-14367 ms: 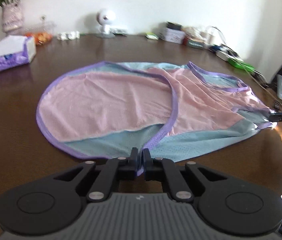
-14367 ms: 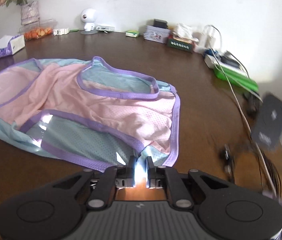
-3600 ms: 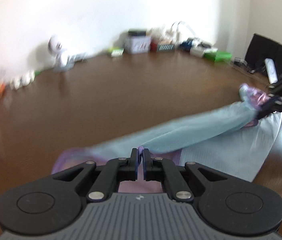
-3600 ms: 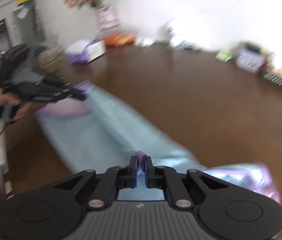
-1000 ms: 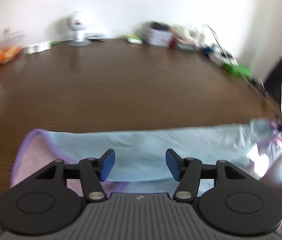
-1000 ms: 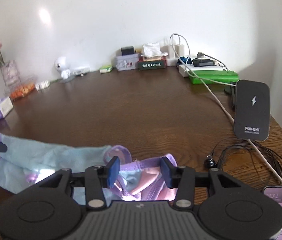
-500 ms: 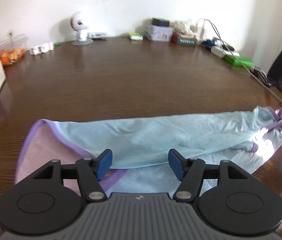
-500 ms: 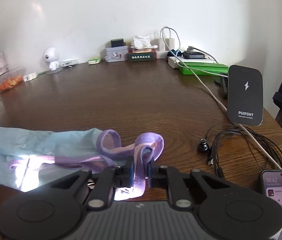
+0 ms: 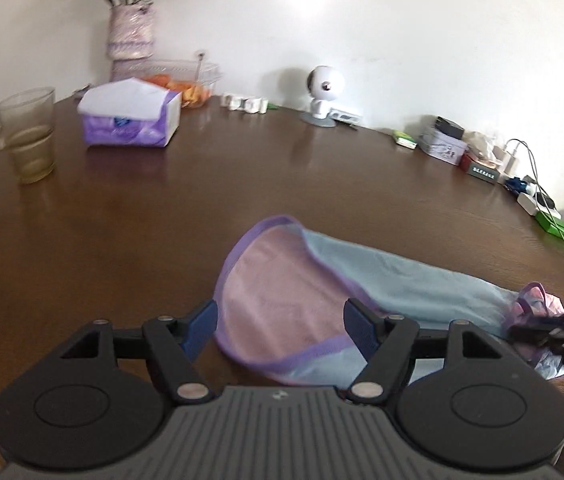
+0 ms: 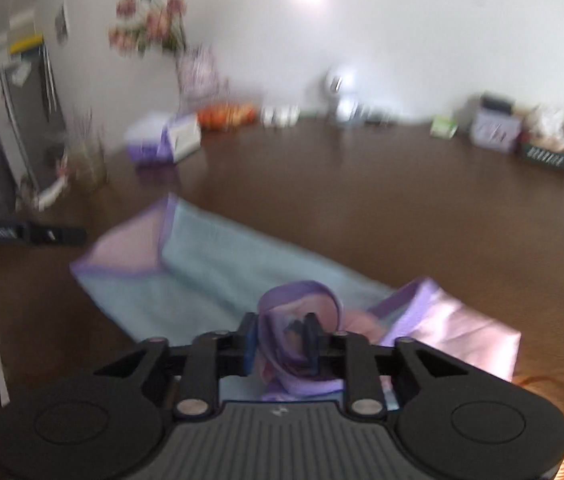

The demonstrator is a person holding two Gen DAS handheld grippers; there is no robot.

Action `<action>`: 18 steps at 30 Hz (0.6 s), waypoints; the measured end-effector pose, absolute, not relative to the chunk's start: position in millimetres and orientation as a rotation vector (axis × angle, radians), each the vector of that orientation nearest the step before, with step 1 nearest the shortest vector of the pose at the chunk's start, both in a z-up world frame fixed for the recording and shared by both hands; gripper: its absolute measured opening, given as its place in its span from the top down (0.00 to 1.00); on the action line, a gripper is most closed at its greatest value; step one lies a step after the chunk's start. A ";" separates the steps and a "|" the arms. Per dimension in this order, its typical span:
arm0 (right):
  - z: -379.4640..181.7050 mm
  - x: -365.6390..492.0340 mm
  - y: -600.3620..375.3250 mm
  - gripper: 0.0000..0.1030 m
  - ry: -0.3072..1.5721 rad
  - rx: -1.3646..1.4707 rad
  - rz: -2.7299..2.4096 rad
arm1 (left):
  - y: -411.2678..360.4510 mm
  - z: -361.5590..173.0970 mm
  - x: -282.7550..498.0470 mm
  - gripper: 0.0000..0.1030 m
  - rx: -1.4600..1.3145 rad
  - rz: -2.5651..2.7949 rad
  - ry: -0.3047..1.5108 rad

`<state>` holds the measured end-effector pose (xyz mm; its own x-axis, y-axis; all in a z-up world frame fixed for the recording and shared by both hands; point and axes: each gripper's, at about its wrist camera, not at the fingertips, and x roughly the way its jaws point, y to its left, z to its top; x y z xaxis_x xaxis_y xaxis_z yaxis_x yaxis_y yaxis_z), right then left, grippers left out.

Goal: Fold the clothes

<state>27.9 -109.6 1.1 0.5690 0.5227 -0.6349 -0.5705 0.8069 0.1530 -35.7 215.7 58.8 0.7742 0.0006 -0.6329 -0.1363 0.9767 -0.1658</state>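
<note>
A folded garment [image 9: 282,280], pink and pale blue with purple trim, lies in a long strip on the brown table [image 9: 321,168]. My left gripper [image 9: 280,316] hovers over its rounded pink end, jaws wide and still opening, nothing gripped. The right gripper [image 10: 280,336] has the bunched purple straps [image 10: 297,300] between its pads, lifted over the blue strip [image 10: 210,264]; its jaws are opening a little, and the fabric still fills the gap. The right gripper [image 9: 553,336] also shows at the garment's far right end, and the left gripper [image 10: 30,234] at the left edge.
A tissue box [image 9: 130,120], a glass [image 9: 30,136] and a flower vase [image 9: 130,28] stand at the back left. A small white camera [image 9: 323,92] sits at the back. Boxes, chargers and cables [image 9: 521,184] line the right rim.
The right gripper shut on the purple straps and carried them left over the garment. The left gripper swung left, rolled and spread its jaws wider over the pink end.
</note>
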 end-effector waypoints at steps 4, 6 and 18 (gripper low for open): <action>32.2 4.9 -132.8 0.52 0.608 -0.056 0.700 | 220.5 50.9 -47.9 0.28 -0.217 0.107 0.699; 51.8 -4.3 -157.2 0.52 0.554 -0.020 0.702 | 223.5 46.5 -48.9 0.28 -0.237 0.110 0.708; 60.4 42.2 -167.3 0.67 0.644 -0.279 0.741 | 214.8 34.8 -41.3 0.29 -0.245 0.194 0.723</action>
<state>42.2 -167.3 60.4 0.5586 0.5363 -0.6327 -0.7011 0.7129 -0.0147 -41.3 214.8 34.8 0.7338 0.0906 -0.6733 -0.2591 0.9535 -0.1540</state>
